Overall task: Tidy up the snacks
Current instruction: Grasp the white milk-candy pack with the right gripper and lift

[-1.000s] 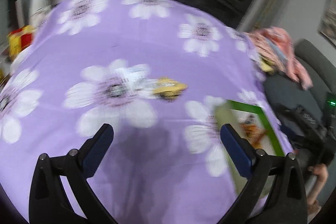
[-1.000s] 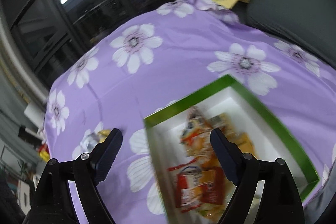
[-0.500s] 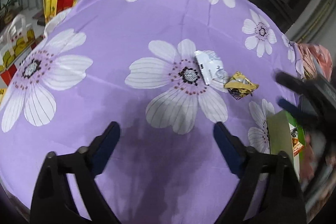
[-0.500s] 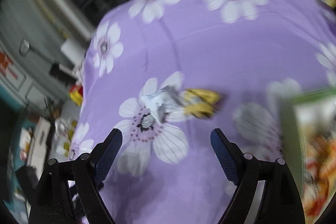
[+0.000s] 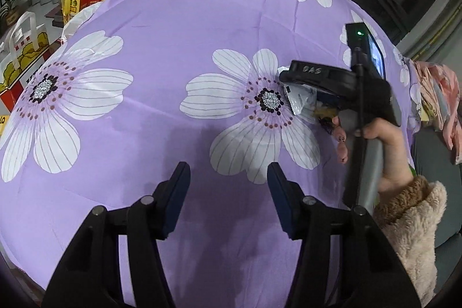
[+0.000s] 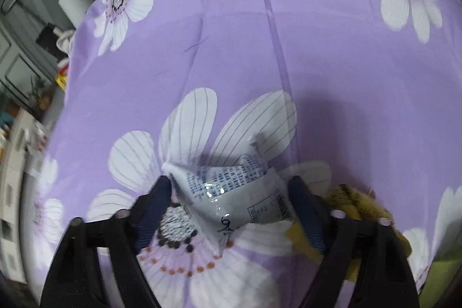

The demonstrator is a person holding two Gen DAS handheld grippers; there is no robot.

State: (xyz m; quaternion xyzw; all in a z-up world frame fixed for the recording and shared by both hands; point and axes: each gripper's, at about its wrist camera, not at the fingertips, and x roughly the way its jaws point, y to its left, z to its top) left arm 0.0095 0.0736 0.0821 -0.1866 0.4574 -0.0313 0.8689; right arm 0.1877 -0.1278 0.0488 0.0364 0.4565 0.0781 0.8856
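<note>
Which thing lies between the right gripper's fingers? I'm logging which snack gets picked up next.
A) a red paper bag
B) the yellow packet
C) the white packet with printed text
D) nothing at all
C: in the right wrist view the white packet sits between the closing fingers of the right gripper, while the yellow packet lies outside them to the right.

Black tongs (image 5: 228,192) with blue pads (image 5: 180,197); fluffy cream sleeve (image 5: 415,224)
</note>
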